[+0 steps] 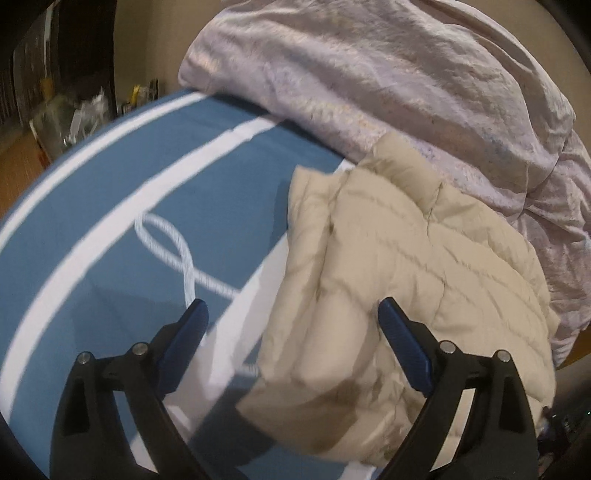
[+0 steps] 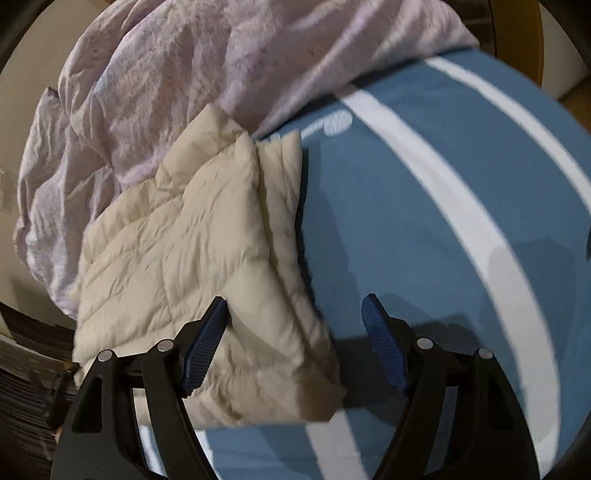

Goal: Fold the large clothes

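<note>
A cream quilted puffer jacket (image 1: pixel 399 258) lies folded into a thick pad on a blue bedcover with white stripes (image 1: pixel 110 229). My left gripper (image 1: pixel 291 310) hovers open over the jacket's near left corner, its blue pads apart and pressing on nothing. In the right wrist view the same jacket (image 2: pixel 192 251) lies left of centre on the bedcover (image 2: pixel 424 221). My right gripper (image 2: pixel 295 306) stands open over the jacket's near right edge, one pad above the cloth and the other above the cover, gripping nothing.
A crumpled pale lilac quilt (image 1: pixel 388 81) is heaped behind the jacket and shows again in the right wrist view (image 2: pixel 166 74). Cluttered items (image 1: pixel 74 110) stand on the floor beyond the bed's far left edge. Wooden furniture (image 2: pixel 524 33) is at the far right.
</note>
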Action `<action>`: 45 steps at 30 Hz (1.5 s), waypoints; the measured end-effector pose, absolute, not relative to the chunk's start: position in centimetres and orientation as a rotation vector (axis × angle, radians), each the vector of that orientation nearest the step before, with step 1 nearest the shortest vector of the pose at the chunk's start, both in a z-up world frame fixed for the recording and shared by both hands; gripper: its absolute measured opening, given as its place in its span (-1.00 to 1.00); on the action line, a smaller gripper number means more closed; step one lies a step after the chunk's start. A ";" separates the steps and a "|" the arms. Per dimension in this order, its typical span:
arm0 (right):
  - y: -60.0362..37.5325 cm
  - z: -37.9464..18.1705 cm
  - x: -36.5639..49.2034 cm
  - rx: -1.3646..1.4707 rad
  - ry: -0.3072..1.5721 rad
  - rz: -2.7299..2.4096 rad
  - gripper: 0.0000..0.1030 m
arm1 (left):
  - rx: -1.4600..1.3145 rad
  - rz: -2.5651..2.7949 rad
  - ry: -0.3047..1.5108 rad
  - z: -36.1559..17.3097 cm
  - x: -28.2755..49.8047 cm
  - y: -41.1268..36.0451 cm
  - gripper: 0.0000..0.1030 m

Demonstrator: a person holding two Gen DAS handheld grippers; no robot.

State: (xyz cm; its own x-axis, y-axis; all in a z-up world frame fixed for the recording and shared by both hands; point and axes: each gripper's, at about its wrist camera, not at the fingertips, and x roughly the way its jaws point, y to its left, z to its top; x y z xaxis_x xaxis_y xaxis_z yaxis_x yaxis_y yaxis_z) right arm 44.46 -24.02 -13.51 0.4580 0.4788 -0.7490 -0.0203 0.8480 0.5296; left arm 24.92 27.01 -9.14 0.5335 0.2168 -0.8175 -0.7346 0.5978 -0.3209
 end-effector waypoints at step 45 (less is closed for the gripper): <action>-21.8 -13.2 28.2 0.604 1.063 0.483 -0.69 | -0.949 0.544 0.720 -7.5 8.8 26.8 -0.67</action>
